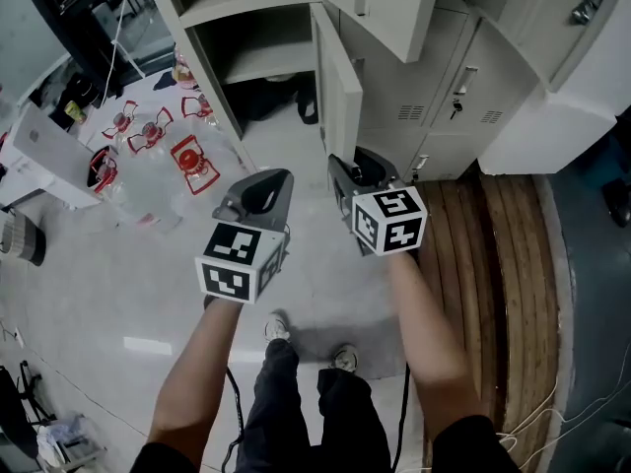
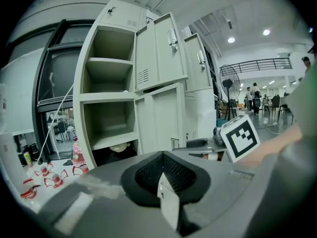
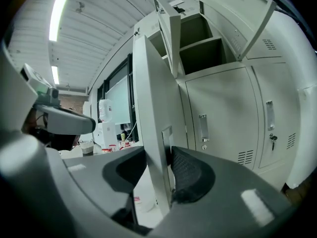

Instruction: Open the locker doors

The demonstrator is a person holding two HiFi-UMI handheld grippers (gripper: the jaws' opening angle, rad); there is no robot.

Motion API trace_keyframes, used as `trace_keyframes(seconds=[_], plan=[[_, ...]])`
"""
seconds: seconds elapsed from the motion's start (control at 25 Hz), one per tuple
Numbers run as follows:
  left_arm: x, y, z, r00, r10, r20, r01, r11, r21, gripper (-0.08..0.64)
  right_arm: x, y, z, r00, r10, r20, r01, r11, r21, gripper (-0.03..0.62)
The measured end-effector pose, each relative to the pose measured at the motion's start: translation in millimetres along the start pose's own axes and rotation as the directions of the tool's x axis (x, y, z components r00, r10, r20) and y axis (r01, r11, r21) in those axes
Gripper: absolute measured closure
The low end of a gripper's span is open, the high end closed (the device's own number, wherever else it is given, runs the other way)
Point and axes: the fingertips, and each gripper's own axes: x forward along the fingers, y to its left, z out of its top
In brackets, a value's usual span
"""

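Opening a locker door (image 3: 148, 108), right gripper (image 3: 166, 157) fingers clamped on its edge, left gripper (image 2: 163, 175) fingers together; next, pull wider.

The lockers (image 1: 434, 77) stand ahead, with open shelves (image 1: 251, 28) on the left and closed compartments on the right. A lower door (image 1: 340, 92) between them swings out toward the person. Its free edge stands between the jaws of the right gripper (image 1: 340, 166), which close on it. The left gripper (image 1: 276, 180) hangs just left of the right one, apart from the door, jaws together. Bottles (image 1: 192, 161) stand on the floor (image 1: 118, 284) left of the lockers. Boards (image 1: 493, 264) lie on the right, before the closed compartments. The person's shoes (image 1: 278, 328) are below both grippers.
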Motion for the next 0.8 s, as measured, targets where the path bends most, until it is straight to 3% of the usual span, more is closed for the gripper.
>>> trace_keyframes(seconds=[0.44, 0.8], plan=[[4.8, -18.9, 12.0, 1.0, -0.024, -0.02, 0.024, 1.0, 0.012, 0.558, -16.5, -21.4, 5.5, 0.999, -0.046, -0.021, 0.046, 0.999, 0.001, 0.44], [-21.6, -28.1, 63.9, 1.0, -0.02, -0.024, 0.02, 1.0, -0.011, 0.558, -60.0, -2.0, 53.5, 0.996, -0.067, -0.063, 0.068, 0.997, 0.023, 0.439]])
